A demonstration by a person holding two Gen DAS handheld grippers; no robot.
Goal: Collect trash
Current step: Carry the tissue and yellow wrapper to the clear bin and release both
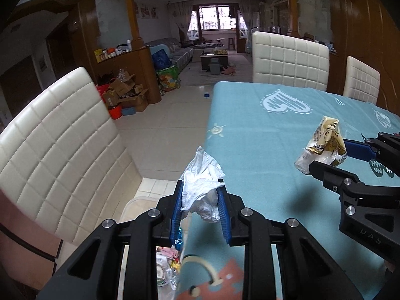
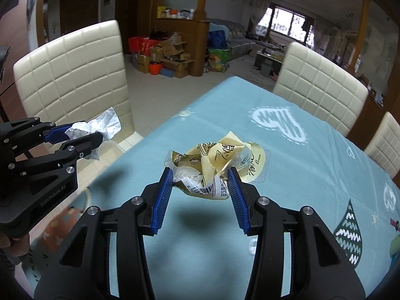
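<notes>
My left gripper (image 1: 200, 187) is shut on a crumpled white tissue (image 1: 202, 175) and holds it in the air over the left edge of the blue-clothed table (image 1: 262, 135). It also shows in the right wrist view (image 2: 86, 137), with the tissue (image 2: 100, 125) in its tips. My right gripper (image 2: 201, 177) is shut on a crumpled yellow food wrapper (image 2: 217, 162) and holds it above the cloth. The wrapper (image 1: 325, 145) and right gripper (image 1: 332, 157) show at the right of the left wrist view.
A clear bin (image 1: 162, 270) with trash inside sits on the floor below the left gripper. White padded chairs (image 1: 57, 145) (image 2: 320, 85) stand around the table. A small white scrap (image 2: 252, 243) lies on the cloth.
</notes>
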